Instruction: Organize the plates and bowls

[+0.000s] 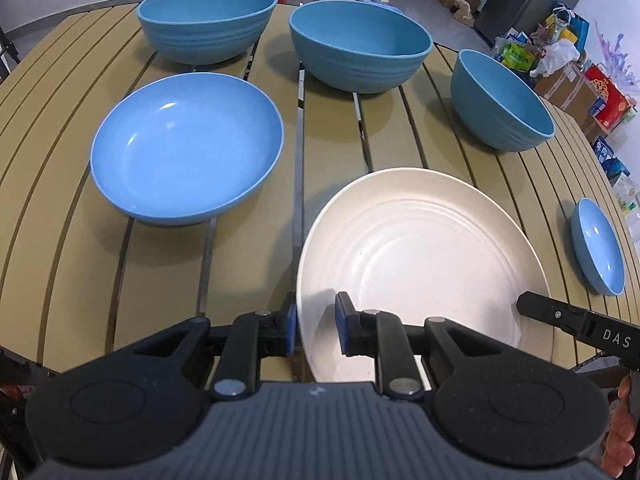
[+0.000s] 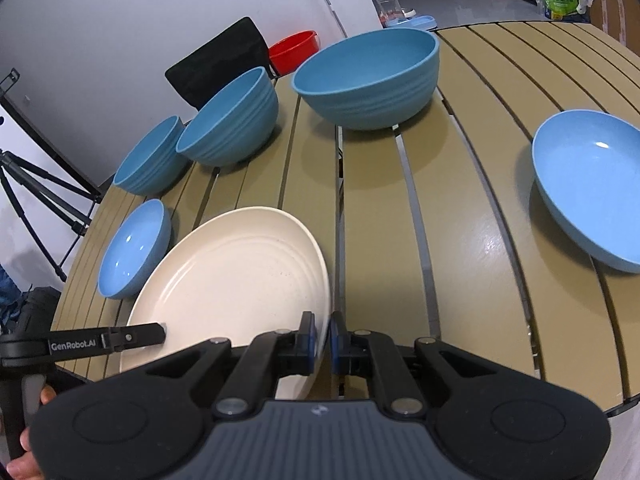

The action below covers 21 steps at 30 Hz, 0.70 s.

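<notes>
Right claw (image 2: 323,340) clenched on cream plate (image 2: 224,280) rim, left claw (image 1: 316,326) astride opposite rim, gripping unclear; blue bowls (image 1: 208,16) beyond; plate's near edge hidden.

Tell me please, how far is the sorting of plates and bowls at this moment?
Nothing looks stacked yet. In hand: the right gripper pinches the rim of the white plate; the left gripper straddles the opposite rim, jaws apart. Left: three deep blue bowls, the wide blue plate and the small blue dish each sit alone on the table.
</notes>
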{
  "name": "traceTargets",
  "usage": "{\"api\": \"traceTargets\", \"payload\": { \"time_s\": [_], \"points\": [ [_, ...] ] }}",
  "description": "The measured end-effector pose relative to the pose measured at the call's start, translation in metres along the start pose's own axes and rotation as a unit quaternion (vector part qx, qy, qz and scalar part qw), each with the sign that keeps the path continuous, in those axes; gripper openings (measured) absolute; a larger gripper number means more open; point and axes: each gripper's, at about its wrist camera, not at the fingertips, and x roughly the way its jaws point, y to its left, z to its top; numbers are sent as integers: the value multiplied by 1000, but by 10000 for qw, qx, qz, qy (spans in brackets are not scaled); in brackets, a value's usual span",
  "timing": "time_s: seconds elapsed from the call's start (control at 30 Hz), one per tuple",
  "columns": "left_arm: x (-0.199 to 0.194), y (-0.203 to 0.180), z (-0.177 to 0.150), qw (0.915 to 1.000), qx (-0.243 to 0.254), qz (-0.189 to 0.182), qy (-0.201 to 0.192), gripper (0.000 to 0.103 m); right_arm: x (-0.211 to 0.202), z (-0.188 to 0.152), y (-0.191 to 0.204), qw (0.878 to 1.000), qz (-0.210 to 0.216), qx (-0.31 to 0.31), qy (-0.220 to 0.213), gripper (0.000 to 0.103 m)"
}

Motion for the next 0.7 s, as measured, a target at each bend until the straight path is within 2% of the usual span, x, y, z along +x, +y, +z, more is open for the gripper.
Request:
{"api": "traceTargets", "payload": {
  "time_s": [0.23,0.7],
  "points": [
    [1,-4,-4,9995,162,228,-149,20,5,-5,1,10000,-39,-57,-8,7],
    [4,-9,-7,9987,243,405,-171,20,8,-5,5,9998,-154,-85,-31,8]
  ]
}}
